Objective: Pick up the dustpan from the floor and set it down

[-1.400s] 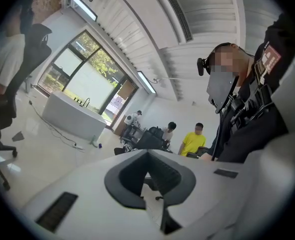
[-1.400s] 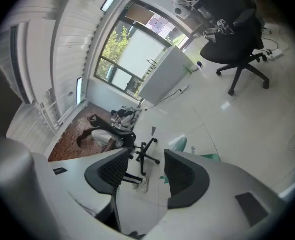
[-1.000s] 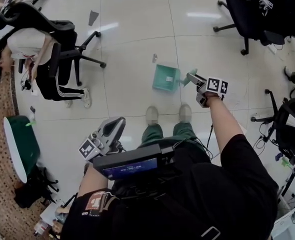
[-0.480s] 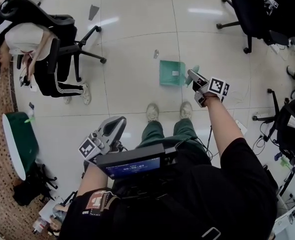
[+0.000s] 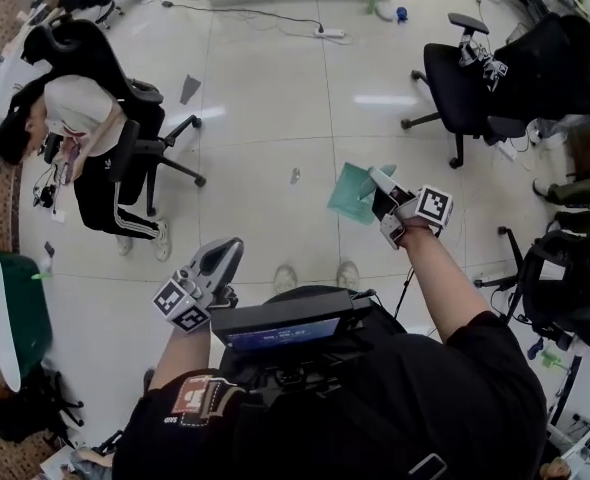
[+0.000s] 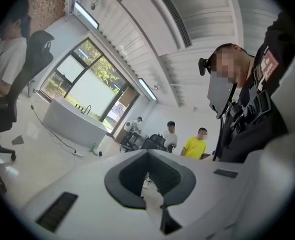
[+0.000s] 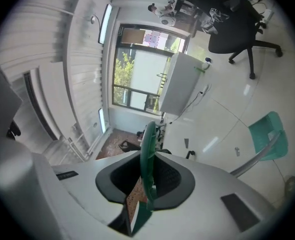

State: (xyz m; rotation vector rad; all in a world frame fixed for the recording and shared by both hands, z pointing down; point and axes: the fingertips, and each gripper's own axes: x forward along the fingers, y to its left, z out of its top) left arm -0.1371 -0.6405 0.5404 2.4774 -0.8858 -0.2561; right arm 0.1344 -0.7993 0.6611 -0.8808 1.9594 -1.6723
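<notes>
Dustpan (image 5: 353,194) hangs above glossy white floor tiles (image 5: 265,98) among office chairs (image 5: 453,86).

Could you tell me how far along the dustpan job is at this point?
Done: the dustpan is off the floor, hanging tilted from the right gripper, whose jaws are closing on its green handle. In hand: it is held in the air. To do: setting it down. The left gripper is empty.

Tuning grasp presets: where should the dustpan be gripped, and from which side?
By the green handle end, coming from behind the dustpan: it is thin and sticks out clear. The right hand-held gripper is closing its jaws around it.
</notes>
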